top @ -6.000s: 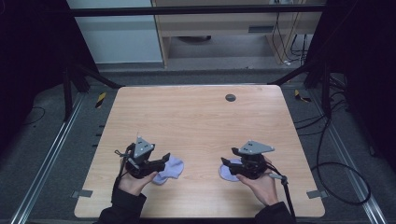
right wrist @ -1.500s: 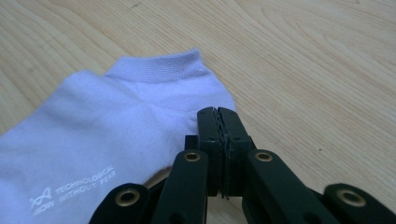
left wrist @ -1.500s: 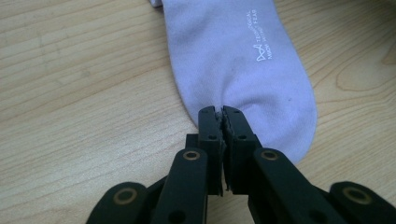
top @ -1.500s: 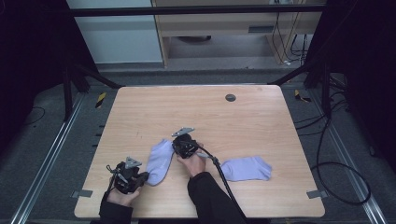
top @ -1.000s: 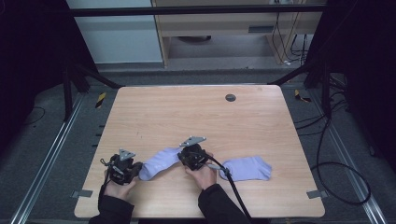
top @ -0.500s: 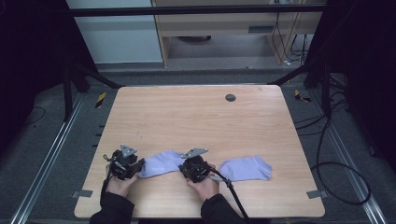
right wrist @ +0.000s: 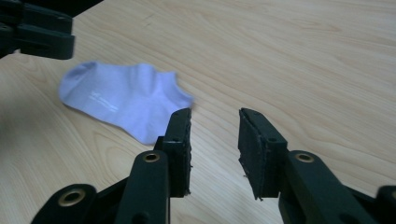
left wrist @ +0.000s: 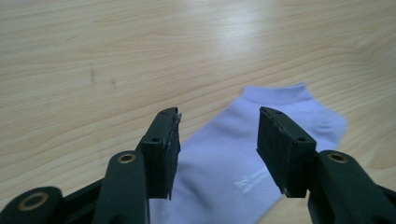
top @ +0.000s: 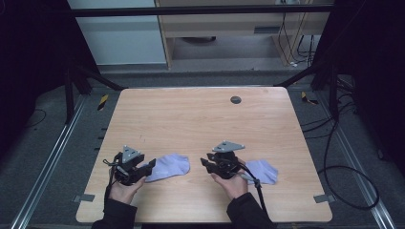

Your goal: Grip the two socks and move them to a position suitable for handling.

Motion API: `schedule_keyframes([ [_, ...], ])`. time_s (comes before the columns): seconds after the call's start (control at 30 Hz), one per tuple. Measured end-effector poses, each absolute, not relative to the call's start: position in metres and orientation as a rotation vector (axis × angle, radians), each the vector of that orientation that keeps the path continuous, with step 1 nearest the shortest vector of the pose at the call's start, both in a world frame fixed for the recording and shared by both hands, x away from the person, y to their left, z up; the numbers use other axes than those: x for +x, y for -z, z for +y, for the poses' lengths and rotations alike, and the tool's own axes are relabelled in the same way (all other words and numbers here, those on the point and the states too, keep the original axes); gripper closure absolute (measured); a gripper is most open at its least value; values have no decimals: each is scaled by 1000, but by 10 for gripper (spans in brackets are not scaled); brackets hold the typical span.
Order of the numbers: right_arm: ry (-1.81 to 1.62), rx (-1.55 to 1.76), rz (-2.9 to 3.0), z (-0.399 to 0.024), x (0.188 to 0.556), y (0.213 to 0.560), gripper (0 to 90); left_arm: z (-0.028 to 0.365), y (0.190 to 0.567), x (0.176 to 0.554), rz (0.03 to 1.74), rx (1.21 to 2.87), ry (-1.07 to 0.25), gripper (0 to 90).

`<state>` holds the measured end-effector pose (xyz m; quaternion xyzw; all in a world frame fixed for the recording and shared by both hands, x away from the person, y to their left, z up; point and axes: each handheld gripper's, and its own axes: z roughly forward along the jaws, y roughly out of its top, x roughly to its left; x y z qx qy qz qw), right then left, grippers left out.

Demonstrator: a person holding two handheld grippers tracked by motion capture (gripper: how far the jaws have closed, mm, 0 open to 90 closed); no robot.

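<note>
A pale lilac ankle sock [top: 168, 166] lies flat on the light wooden table [top: 191, 119], between both grippers. The left gripper [top: 149, 166], jaws just parted, hangs over its end, clasping nothing. The right gripper [top: 205, 163], likewise freshly parted, is empty; a second lilac sock [top: 262, 171] lies behind it.

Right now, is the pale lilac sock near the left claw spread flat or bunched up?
Spread flat: the pale lilac sock lies smooth on the wooden table.
</note>
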<state>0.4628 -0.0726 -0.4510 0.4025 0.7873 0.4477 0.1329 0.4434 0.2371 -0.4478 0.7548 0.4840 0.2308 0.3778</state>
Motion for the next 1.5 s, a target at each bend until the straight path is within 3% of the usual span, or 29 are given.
schedule_keyframes([
  [0.27,-1218,1210,2213,-138,452,441,530,199,440,436,1135,1979,-541,476],
  [0.77,-1123,1314,2081,-234,432,443,453,117,435,445,1000,2034,-495,466],
  [1.1,-992,1397,2078,-272,435,468,525,62,451,449,950,2085,-452,500],
  [1.5,-932,1468,2154,-277,443,488,626,18,480,453,937,2164,-402,546],
])
